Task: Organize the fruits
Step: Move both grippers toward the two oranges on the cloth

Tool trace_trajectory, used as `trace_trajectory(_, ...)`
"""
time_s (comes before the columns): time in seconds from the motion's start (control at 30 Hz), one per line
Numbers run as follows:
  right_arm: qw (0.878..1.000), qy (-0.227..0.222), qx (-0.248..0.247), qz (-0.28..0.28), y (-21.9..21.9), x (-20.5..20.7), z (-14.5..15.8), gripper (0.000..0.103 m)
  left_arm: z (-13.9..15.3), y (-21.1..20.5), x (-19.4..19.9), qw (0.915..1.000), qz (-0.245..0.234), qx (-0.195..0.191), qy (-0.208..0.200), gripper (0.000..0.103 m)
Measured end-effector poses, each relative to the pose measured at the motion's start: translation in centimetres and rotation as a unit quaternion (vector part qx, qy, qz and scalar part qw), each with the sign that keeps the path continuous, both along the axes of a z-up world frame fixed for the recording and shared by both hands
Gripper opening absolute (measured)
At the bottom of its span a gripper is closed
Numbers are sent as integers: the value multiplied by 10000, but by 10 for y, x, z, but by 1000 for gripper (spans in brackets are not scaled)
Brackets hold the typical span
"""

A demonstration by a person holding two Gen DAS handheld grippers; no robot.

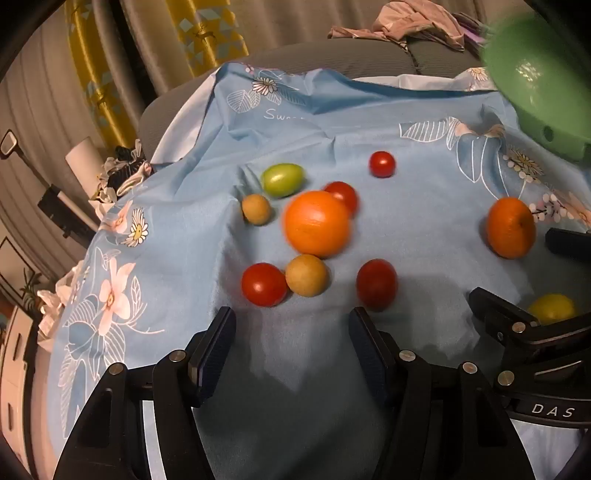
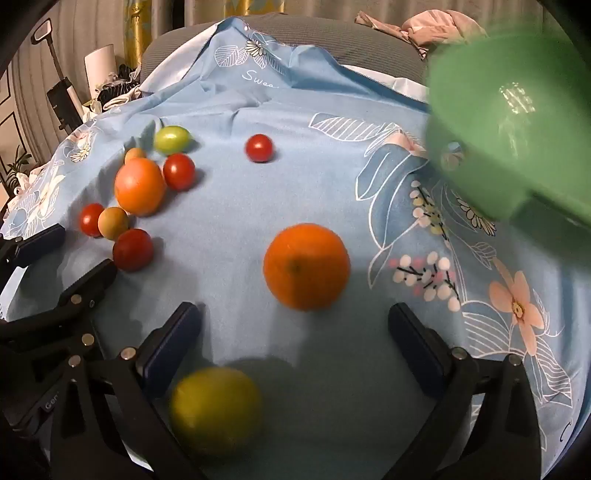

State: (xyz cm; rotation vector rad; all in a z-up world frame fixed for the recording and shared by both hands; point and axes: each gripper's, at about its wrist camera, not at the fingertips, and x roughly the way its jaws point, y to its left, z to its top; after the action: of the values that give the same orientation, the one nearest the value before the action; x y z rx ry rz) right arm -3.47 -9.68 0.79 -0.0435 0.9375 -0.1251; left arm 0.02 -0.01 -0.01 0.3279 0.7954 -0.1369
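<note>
Loose fruits lie on a blue floral cloth (image 1: 184,266). My left gripper (image 1: 291,332) is open and empty, just short of a red tomato (image 1: 264,284), a tan fruit (image 1: 306,275) and another red tomato (image 1: 376,282). Behind them sit a big orange (image 1: 317,223), a green tomato (image 1: 282,180) and more small fruits. My right gripper (image 2: 293,332) is open and empty, with a second orange (image 2: 306,266) just ahead of its fingertips and a yellow fruit (image 2: 216,408) between its arms. A green bowl (image 2: 517,118) sits at the right.
The cloth (image 2: 332,166) covers a grey cushioned seat (image 1: 332,59) with crumpled clothes (image 1: 413,22) at the back. The cloth's left edge drops off toward clutter and curtains. The two grippers sit close side by side; the left gripper (image 2: 55,280) shows in the right wrist view.
</note>
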Motion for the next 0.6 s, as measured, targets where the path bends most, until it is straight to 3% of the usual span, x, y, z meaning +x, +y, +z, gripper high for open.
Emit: trace_trajectory(0.6,10000,-10,1,0,-1,-1,-1,103,0,0,0,10000,-1,4,-14,63)
